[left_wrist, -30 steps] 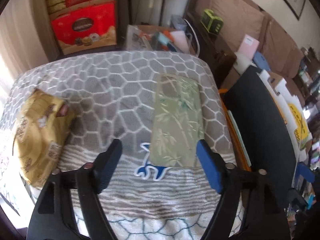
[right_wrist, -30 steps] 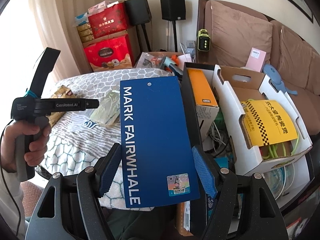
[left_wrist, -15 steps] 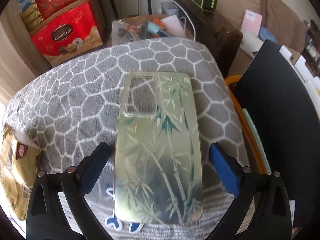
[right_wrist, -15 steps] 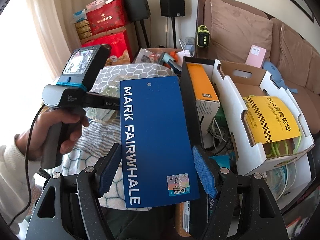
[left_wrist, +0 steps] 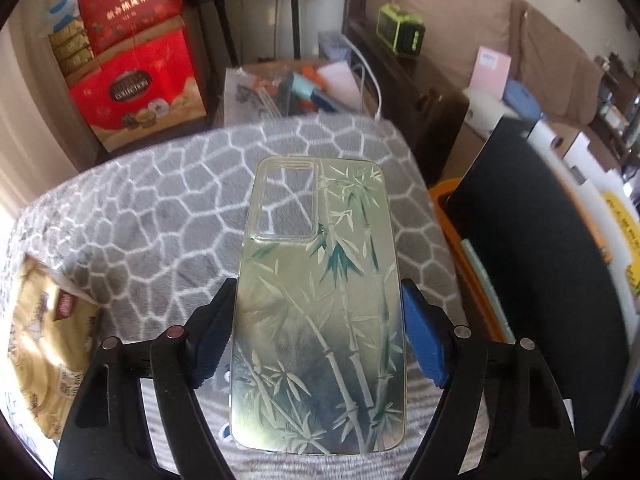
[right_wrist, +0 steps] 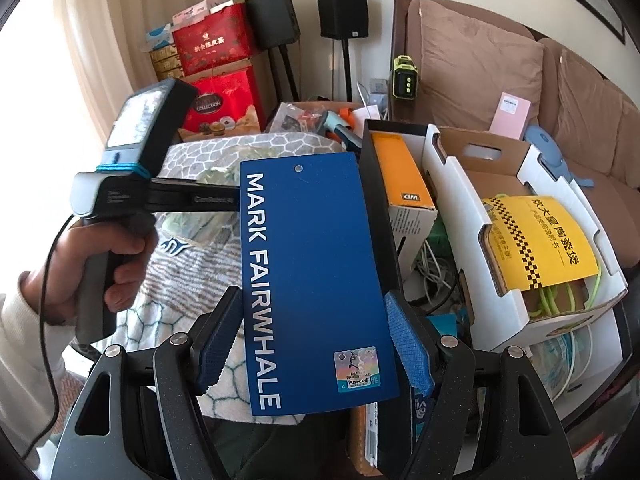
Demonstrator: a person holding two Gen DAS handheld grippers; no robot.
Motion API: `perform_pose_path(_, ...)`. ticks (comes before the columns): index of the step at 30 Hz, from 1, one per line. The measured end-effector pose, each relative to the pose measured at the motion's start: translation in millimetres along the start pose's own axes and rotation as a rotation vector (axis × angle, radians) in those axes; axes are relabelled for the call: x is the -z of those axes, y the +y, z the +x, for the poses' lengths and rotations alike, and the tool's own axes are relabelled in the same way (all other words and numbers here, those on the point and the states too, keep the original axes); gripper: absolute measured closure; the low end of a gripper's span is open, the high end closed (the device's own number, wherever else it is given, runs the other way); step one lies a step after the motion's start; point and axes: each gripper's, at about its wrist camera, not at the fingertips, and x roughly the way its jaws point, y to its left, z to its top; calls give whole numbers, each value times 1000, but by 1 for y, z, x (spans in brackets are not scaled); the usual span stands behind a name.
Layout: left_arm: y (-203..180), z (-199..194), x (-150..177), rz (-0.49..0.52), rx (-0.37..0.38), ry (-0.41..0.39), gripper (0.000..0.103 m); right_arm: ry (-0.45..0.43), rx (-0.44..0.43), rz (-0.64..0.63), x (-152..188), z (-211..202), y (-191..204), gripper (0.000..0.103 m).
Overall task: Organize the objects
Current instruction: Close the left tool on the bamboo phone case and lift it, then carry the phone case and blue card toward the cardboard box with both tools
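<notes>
Left wrist: phone case (left_wrist: 320,304) between tongs (left_wrist: 318,338) (closing)

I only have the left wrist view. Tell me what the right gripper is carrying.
Observer: The right gripper holds a blue card printed MARK FAIRWHALE, with its pads on the card's two long edges.
Operator: Give me a drop spot on that side.
Observer: An open white cardboard box stands to the right of the card, with a yellow bag lying in it.
Operator: Report what sits between card and box.
Observer: An orange box marked WD stands inside a black box, right beside the card.
</notes>
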Motion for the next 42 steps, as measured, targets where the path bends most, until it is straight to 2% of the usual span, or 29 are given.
perform_pose_path(6, 9, -48, 0, -22, 12, -119, 27, -90, -19, 14, -5, -16, 0, 30)
perform_pose_path(11, 4, -87, -3, 23, 18, -209, 27, -121, -19, -6, -7, -22, 4, 30)
perform_pose_path(17, -1, -122, -4, 32, 44, -288, 27, -157, -18, -13, -7, -28, 8, 30)
perform_pose_path(34, 6, -138, 11, 9, 35, -331, 27, -288, 20, 37, -12, -57, -13, 30)
perform_pose_path(42, -5, -149, 11, 33, 45, -365, 27, -332, 36, 92, -12, -69, -35, 30)
